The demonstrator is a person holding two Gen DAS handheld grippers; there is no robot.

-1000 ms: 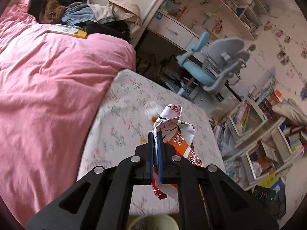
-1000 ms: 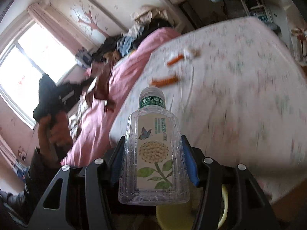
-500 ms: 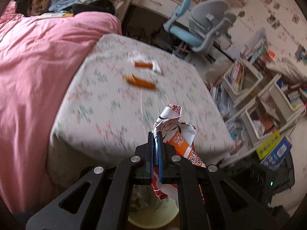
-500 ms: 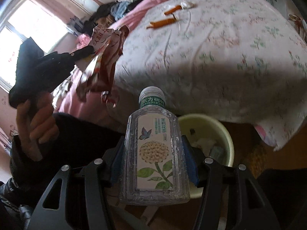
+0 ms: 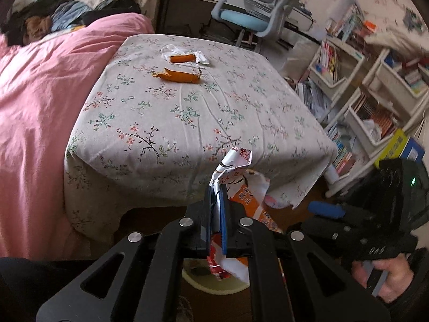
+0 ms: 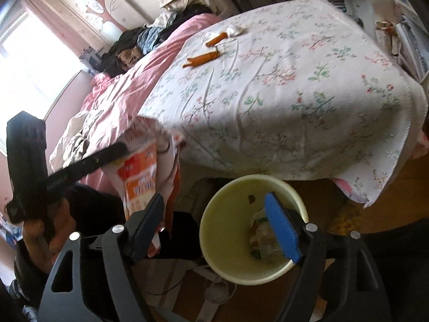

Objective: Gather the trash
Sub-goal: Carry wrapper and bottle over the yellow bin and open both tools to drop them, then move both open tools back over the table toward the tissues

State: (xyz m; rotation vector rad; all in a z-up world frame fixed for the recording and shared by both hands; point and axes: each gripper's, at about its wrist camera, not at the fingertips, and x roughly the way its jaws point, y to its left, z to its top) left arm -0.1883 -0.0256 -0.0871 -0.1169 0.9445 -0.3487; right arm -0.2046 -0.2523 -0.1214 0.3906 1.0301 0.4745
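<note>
My left gripper (image 5: pixel 215 187) is shut on an orange and white snack wrapper (image 5: pixel 241 187), held above the pale yellow bin (image 5: pixel 217 288) on the floor. The wrapper (image 6: pixel 139 171) also shows in the right wrist view, left of the bin (image 6: pixel 228 206). My right gripper (image 6: pixel 214 204) is open and empty above the bin. The clear bottle (image 6: pixel 264 238) lies inside the bin among other trash. Two orange wrappers (image 5: pixel 178 75) (image 5: pixel 182 58) and white tissue (image 5: pixel 201 57) lie at the far side of the floral-cloth table (image 5: pixel 187 118).
A pink bed (image 5: pixel 40 102) stands left of the table, with clothes piled at its far end. A blue chair (image 5: pixel 254 13) and a desk stand behind the table. Bookshelves (image 5: pixel 375 94) line the right side. The floor is wood.
My right gripper has opened and the bottle has dropped into the bin. My left gripper has drawn back from the table and lowered over the bin with the wrapper.
</note>
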